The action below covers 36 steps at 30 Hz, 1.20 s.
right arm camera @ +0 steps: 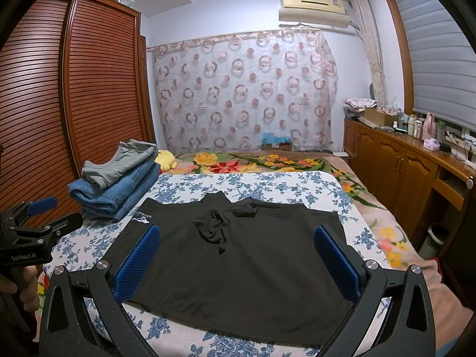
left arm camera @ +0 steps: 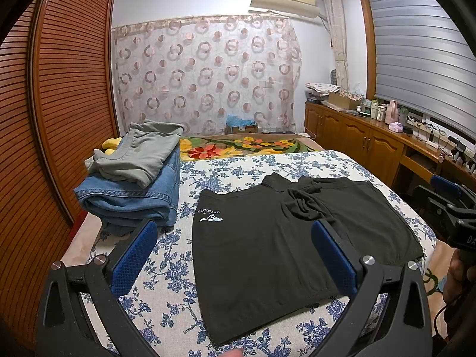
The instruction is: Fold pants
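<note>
Black pants [left arm camera: 267, 247] lie folded in a flat rectangle on the blue-flowered sheet [left arm camera: 166, 267], with a white logo [left arm camera: 209, 215] near the far left corner and bunched fabric [left arm camera: 300, 202] on top. My left gripper [left arm camera: 235, 232] is open and empty above their near left part. In the right wrist view the pants [right arm camera: 238, 255] fill the middle. My right gripper [right arm camera: 236, 235] is open and empty above their near edge. Each gripper shows at the side of the other's view, the right one [left arm camera: 446, 208] and the left one [right arm camera: 35, 226].
A stack of folded blue jeans [left arm camera: 131, 199] with grey pants [left arm camera: 139, 154] on top sits at the bed's far left, against the louvred wardrobe [left arm camera: 59, 104]. A floral blanket [left arm camera: 238, 145] lies beyond. Wooden cabinets [left arm camera: 357, 136] with bottles line the right wall.
</note>
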Each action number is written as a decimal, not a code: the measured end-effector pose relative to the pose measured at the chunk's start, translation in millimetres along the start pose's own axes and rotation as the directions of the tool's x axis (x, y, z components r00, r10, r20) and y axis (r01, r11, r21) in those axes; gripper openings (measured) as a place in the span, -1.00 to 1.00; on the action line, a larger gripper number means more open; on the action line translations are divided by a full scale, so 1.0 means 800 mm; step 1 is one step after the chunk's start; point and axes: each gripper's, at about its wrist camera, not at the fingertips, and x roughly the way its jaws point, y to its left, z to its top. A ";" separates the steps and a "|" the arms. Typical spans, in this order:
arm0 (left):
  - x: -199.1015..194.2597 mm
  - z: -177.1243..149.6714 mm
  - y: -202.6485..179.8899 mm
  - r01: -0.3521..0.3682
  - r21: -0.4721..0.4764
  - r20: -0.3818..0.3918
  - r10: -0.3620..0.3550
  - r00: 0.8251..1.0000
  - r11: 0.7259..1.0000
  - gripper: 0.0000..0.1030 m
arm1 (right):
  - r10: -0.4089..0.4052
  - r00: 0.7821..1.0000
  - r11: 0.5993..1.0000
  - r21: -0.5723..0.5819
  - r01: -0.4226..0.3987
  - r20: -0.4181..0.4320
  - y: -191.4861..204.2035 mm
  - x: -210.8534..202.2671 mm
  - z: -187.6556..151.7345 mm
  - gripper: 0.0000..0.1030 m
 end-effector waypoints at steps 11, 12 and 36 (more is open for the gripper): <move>0.002 -0.004 -0.004 0.000 0.000 0.006 0.000 1.000 1.000 1.00 | 0.000 1.000 1.000 0.000 0.000 0.001 0.000 0.000 0.000 1.00; 0.001 -0.004 -0.004 0.000 0.000 0.005 0.000 1.000 1.000 1.00 | 0.001 1.000 1.000 0.000 -0.001 0.001 0.000 0.000 0.000 1.00; 0.000 -0.004 -0.004 -0.001 0.001 0.010 0.001 1.000 1.000 1.00 | 0.003 1.000 1.000 0.001 -0.003 0.003 0.002 0.001 -0.001 1.00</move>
